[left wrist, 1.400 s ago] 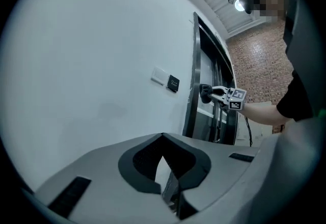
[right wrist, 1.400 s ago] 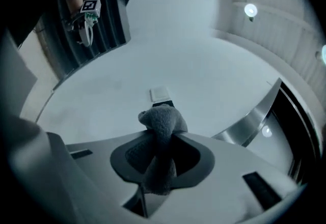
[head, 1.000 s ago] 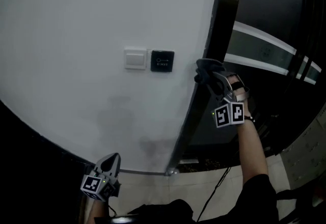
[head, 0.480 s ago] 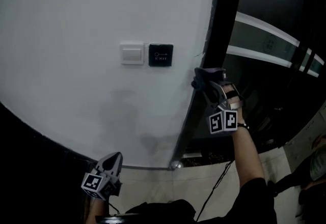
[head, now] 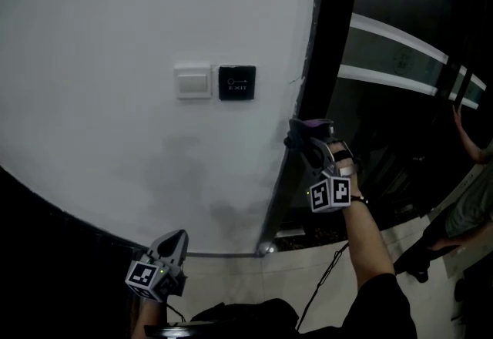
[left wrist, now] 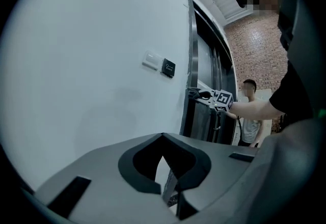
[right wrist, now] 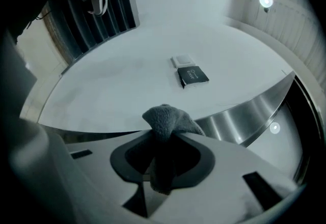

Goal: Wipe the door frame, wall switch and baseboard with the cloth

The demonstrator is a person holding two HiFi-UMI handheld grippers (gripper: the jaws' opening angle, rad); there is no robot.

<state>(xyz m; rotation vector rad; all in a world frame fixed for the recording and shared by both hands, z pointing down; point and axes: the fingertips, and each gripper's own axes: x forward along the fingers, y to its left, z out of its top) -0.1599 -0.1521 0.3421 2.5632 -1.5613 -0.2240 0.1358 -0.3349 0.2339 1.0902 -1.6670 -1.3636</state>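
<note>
Could drag the cloth off the metal edge of the door frame and onto the white wall through too much sideways push; would leave a strip of the frame not wiped. Could also lose the cloth out of the right tool by snagging on the frame edge, with only a bunched fold out beyond the jaws. Might knock the marker cube against the frame by bending the wrist too far on the way down. Seems to be the door frame step, at about mid height, with the wall switch and the black exit button to the left, well apart from the cloth. Holds the right tool clenched on the cloth, pointing up and in toward the frame, just beside it or touching, with the right forearm stretched up from below and the wrist nearly straight. Carries the left tool low, near the bottom of the wall, jaws closed together on nothing, tips up, away from the work. No clear sight of the baseboard
</note>
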